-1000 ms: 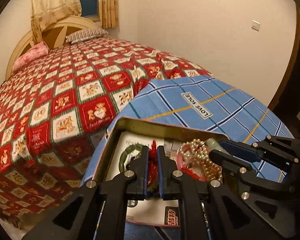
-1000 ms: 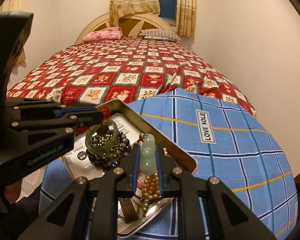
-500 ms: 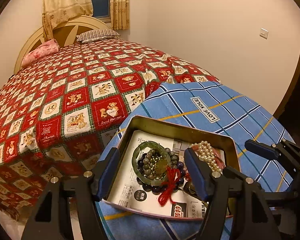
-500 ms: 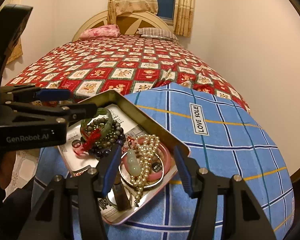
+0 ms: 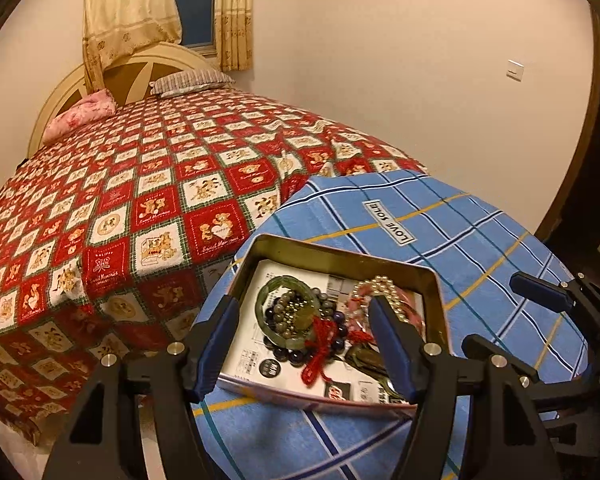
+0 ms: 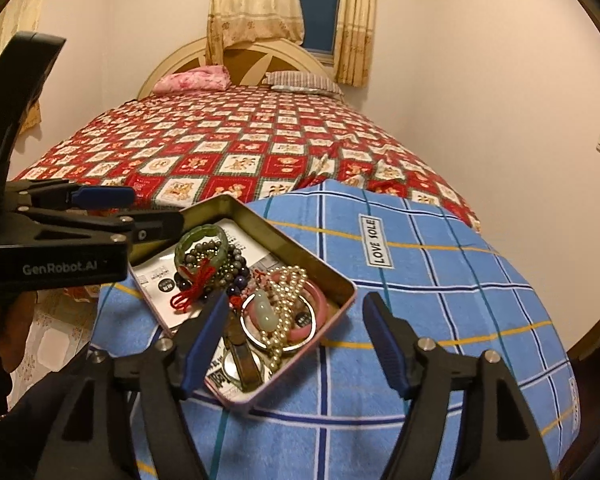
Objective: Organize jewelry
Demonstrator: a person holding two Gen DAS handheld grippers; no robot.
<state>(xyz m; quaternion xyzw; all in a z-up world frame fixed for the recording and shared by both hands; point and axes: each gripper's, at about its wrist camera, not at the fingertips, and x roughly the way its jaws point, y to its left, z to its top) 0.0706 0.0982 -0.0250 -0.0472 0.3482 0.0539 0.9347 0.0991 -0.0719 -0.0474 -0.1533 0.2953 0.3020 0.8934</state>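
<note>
A shallow metal tin sits on a blue plaid cloth. It holds a green jade bangle with dark bead bracelets and a red tassel, a pearl necklace, a pink bangle and a pale jade pendant. My left gripper is open and empty, held above the tin's near side. My right gripper is open and empty, above the tin's near corner. Each gripper shows in the other's view, the right one and the left one.
The blue plaid cloth covers a round table next to a bed with a red patterned quilt. A wall stands behind and to the right. The floor shows at the left below the table edge.
Both grippers opened and let go: the left dropped the red-tasselled bracelets, the right the pale jade pendant, into the tin. Both then pulled back and up from the tin.
</note>
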